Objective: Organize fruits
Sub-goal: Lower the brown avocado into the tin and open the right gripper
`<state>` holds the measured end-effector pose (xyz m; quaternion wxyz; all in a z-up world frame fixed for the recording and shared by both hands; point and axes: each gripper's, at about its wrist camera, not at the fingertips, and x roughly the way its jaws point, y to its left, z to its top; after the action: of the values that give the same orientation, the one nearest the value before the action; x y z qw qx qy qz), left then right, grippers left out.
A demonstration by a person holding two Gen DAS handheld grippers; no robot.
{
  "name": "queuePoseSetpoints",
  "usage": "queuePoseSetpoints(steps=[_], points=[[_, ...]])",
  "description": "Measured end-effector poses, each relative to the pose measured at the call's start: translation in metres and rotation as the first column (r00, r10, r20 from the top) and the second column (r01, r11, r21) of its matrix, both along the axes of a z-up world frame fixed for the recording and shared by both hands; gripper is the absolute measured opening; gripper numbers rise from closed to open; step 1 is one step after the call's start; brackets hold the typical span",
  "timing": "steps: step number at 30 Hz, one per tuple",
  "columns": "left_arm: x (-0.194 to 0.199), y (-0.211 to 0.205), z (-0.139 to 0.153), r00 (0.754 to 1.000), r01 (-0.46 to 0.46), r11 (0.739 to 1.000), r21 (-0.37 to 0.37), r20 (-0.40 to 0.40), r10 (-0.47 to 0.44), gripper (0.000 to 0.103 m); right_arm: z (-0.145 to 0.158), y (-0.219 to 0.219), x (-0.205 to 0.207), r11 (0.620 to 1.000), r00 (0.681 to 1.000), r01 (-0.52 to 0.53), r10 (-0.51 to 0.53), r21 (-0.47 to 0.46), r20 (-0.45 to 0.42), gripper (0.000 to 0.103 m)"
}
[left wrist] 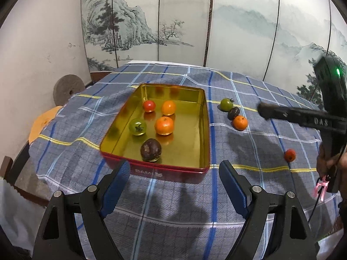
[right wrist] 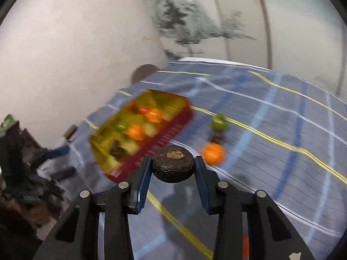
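Observation:
A red tin (left wrist: 203, 130) with a gold inside holds two mandarins, a red tomato (left wrist: 149, 105), a green tomato (left wrist: 137, 126) and a dark passion fruit (left wrist: 151, 150). On the checked cloth to its right lie a green tomato (left wrist: 226, 104), a dark fruit (left wrist: 233, 112), a mandarin (left wrist: 240, 122) and a small red tomato (left wrist: 290, 155). My left gripper (left wrist: 174, 165) hangs open and empty over the tin's near edge. My right gripper (right wrist: 173, 162) is shut on a wrinkled dark passion fruit (right wrist: 173, 166), above the cloth just right of the tin (right wrist: 169, 134).
A painted folding screen (left wrist: 151, 21) stands behind the table. A round stone wheel (left wrist: 68, 90) and an orange stool (left wrist: 43, 121) sit off the table's left edge. A hand (left wrist: 331, 162) holds the right gripper at the far right.

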<state>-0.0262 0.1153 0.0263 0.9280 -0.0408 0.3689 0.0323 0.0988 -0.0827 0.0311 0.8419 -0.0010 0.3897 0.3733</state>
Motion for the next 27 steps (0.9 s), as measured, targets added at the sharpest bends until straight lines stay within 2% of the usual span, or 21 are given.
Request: queuePoseSetpoints(steps=[5, 10, 20, 27], points=[[-0.006, 0.010, 0.002, 1.000, -0.029, 0.999, 0.028, 0.000, 0.029, 0.084, 0.007, 0.067, 0.004, 0.996, 0.996, -0.091, 0.091, -0.017, 0.025, 0.037], [-0.006, 0.019, 0.000, 0.999, -0.043, 0.998, 0.046, -0.009, 0.043, 0.084, -0.007, 0.116, 0.024, 0.989, 0.993, -0.118, 0.120, -0.083, 0.011, 0.037], [0.000, 0.031, -0.015, 0.997, -0.049, 0.996, 0.069, -0.048, 0.052, 0.084, -0.045, 0.152, 0.067, 0.976, 0.997, -0.063, 0.054, -0.209, -0.047, 0.037], [0.003, 0.034, -0.021, 0.997, -0.049, 0.995, 0.082, -0.058, 0.054, 0.084, -0.055, 0.161, 0.079, 0.974, 0.997, -0.052, 0.039, -0.218, -0.063, 0.037]])
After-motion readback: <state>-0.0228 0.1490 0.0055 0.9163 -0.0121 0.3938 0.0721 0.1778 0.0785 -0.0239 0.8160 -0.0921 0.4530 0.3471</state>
